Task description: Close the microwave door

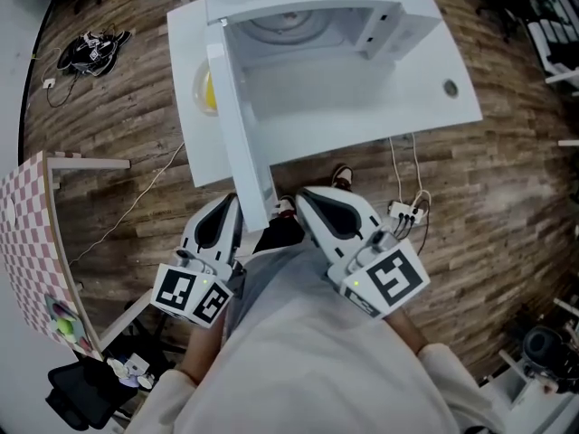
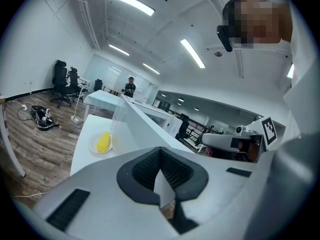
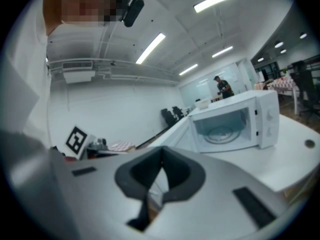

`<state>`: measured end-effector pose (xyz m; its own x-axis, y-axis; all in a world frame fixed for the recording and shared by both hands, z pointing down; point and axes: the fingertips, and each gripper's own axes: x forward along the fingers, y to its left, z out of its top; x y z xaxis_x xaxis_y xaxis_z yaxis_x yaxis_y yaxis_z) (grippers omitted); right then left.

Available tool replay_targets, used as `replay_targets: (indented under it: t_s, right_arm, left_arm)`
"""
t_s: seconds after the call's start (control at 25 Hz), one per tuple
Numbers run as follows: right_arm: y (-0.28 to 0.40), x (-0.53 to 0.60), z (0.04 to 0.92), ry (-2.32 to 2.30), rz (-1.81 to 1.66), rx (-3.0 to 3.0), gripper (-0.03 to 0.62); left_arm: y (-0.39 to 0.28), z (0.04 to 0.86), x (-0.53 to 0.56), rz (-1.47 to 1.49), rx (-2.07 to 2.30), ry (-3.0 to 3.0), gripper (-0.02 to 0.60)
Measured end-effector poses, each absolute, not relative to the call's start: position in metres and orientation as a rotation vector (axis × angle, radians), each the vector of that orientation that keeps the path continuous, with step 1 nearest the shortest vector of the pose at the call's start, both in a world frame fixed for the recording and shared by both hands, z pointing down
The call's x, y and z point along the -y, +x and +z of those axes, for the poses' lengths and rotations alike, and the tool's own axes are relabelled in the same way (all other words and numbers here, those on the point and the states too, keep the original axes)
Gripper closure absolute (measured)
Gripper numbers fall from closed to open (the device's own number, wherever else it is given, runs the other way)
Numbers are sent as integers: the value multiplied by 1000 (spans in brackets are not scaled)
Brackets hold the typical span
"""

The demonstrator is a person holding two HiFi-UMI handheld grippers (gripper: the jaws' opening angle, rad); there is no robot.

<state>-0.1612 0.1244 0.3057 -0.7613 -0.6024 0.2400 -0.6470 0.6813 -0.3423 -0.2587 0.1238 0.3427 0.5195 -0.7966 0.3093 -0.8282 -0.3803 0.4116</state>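
- Head view: a white table point(image 1: 425, 107) carries the white microwave point(image 1: 380, 12) at its far side, with the open cavity facing the person.
- The microwave door point(image 1: 242, 125) stands swung wide. It hinges at the cavity's left front corner, and its long top edge runs from there straight toward the person. The free end shows between the two grippers' tips.
- The left gripper point(image 1: 233, 204) and the right gripper point(image 1: 303, 197) are held close to the person's body, tips toward the table. Each marker cube carries black-and-white square patterns.
- Left gripper view: the jaws of the left gripper point(image 2: 160, 151) meet at the tips and grip nothing. The door point(image 2: 145, 121) slants across ahead of them.
- Right gripper view: the right gripper point(image 3: 161, 164) also has its jaws together and empty. Only this view looks into the microwave point(image 3: 235, 121), showing the glass turntable point(image 3: 220, 132).
- A plate point(image 1: 201, 93) bearing a yellow item sits on the table left of the door. It is plainest in the left gripper view point(image 2: 102, 143).
- A small round hole point(image 1: 450, 87) marks the table's right part.
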Motion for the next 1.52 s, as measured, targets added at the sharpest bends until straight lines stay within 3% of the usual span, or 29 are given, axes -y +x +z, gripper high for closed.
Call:
replay_targets:
  t_s: [1.52]
  right_arm:
    - [-97, -72, 311, 1066, 676, 2760, 572]
  left_arm:
    - [-187, 340, -75, 65, 1251, 2246, 565]
